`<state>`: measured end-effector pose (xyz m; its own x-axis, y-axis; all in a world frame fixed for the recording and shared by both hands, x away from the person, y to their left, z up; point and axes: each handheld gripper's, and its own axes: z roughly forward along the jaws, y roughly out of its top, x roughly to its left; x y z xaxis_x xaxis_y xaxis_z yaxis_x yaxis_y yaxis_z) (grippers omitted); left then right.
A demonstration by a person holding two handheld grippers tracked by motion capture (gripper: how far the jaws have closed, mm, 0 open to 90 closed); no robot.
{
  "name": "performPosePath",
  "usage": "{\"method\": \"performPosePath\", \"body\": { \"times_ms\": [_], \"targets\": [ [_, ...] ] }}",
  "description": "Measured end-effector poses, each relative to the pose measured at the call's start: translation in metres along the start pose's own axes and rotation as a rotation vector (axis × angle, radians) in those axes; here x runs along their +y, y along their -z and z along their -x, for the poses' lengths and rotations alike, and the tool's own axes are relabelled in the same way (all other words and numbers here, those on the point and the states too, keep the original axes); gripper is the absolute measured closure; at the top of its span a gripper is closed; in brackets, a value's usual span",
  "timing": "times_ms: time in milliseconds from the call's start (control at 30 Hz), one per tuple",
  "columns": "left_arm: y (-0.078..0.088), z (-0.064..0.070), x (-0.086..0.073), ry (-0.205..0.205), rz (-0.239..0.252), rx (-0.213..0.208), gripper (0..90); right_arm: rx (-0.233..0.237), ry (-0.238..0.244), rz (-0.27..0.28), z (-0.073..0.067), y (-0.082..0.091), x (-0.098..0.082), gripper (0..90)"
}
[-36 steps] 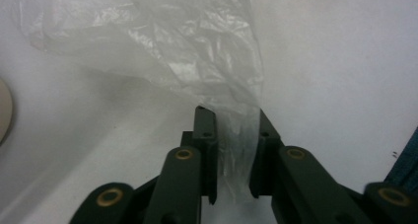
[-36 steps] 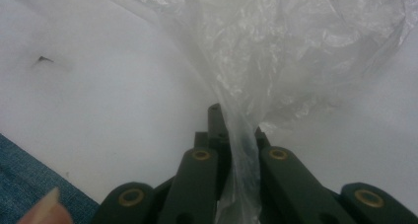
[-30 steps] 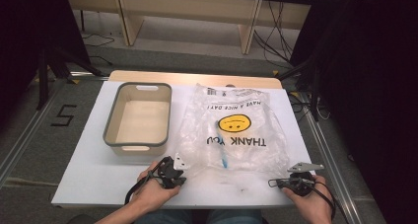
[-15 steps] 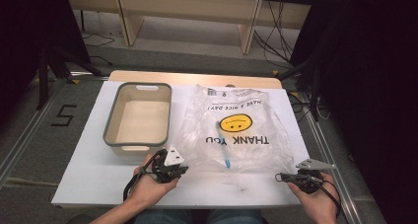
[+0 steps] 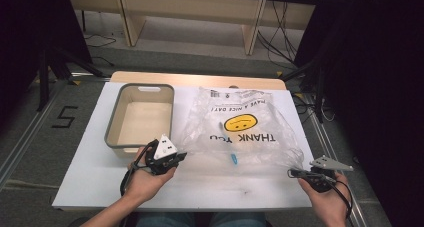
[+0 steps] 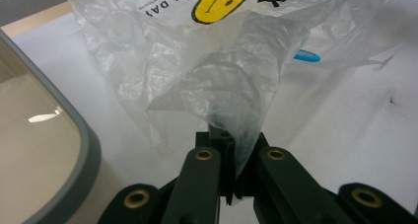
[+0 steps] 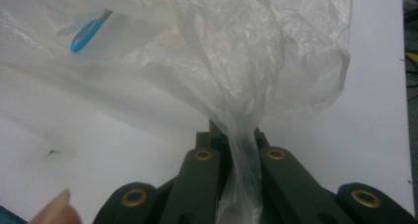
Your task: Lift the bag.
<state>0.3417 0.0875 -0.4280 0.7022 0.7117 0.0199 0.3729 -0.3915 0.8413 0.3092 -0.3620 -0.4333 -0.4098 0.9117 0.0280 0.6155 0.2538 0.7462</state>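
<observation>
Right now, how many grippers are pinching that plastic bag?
2. The left gripper is shut on the bag's near left corner, beside the grey bin. The right gripper is shut on its near right corner.

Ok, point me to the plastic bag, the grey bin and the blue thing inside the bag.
plastic bag (image 5: pixel 241 123), high view, on the yellow smiley print.
grey bin (image 5: pixel 114 124), high view, on its left rim.
blue thing (image 5: pixel 233 159), high view, on its middle.
</observation>
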Motion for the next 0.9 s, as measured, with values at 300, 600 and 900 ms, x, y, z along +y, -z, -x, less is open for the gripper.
{"method": "performPosePath", "body": {
  "times_ms": [300, 600, 900],
  "targets": [
    [0.005, -0.007, 0.007, 0.007, 0.057, 0.032, 89.1, -0.025, -0.003, 0.044, 0.002, 0.006, 0.005, 89.9],
    [0.009, -0.010, 0.014, -0.004, 0.099, 0.048, 89.1, -0.051, -0.003, 0.086, 0.003, 0.010, 0.008, 90.0],
    [0.013, -0.006, 0.020, -0.018, 0.135, 0.045, 89.1, -0.105, -0.005, 0.161, 0.003, 0.017, 0.012, 90.0]
  ]
}}
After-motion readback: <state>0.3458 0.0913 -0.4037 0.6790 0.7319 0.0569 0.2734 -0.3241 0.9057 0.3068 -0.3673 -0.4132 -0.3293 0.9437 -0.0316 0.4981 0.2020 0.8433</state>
